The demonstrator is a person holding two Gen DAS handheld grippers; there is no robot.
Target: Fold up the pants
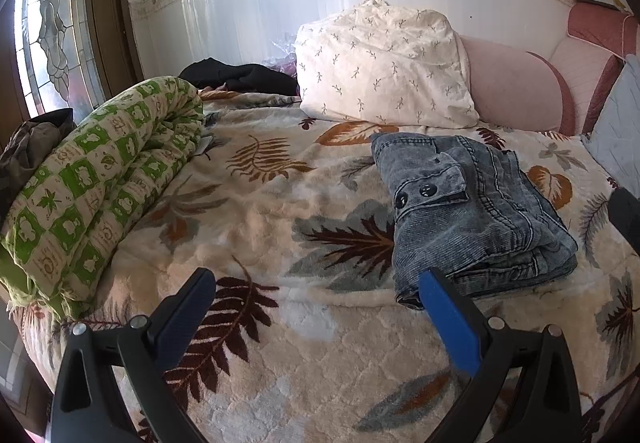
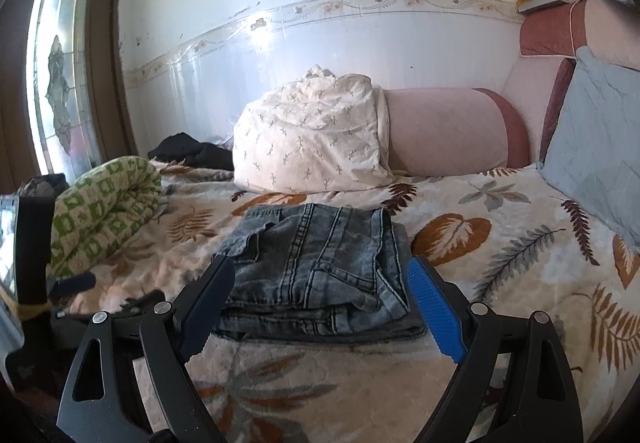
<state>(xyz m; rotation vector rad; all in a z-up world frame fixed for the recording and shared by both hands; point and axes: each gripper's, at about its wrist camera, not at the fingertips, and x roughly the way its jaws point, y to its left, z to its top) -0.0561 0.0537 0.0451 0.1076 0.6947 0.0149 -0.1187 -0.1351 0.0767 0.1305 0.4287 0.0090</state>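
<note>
- Pants: grey-blue denim, lying as a compact multi-layer stack on the leaf-print blanket, near the middle of the bed, in front of the white pillow. Folding appears essentially complete.
- Right gripper: jaws spread wide, holding nothing; fingers flank the stack's near edge without visible contact.
- Left gripper: likewise spread and empty, beside the stack's near-left corner.
- Risk: the top layers sit slightly uneven; a finger catching the near edge on withdrawal could drag layers apart. The plush blanket may also let the stack shift.
- Containers: none in view. The rolled green quilt and dark clothing lie well apart from the pants.
</note>
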